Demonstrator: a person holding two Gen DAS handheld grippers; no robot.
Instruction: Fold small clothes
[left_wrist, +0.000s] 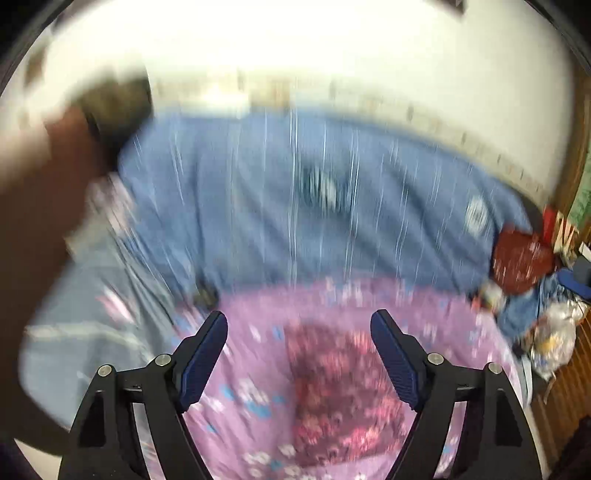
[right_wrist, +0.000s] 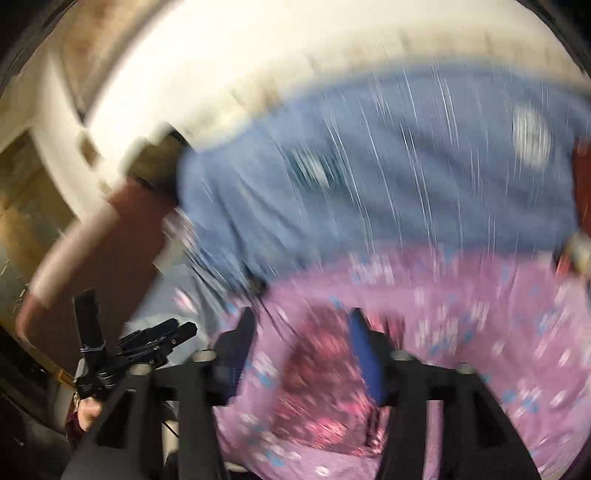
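The left gripper (left_wrist: 299, 354) is held wide apart, nothing pinched. The right gripper (right_wrist: 303, 350) is spread too. A small dark pink flowered cloth (left_wrist: 340, 391) is seen below on the purple flowered sheet (left_wrist: 454, 332).

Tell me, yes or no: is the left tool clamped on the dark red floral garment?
No: in the left wrist view the left tool stands open, and the dark red floral garment lies below on the purple flowered sheet.
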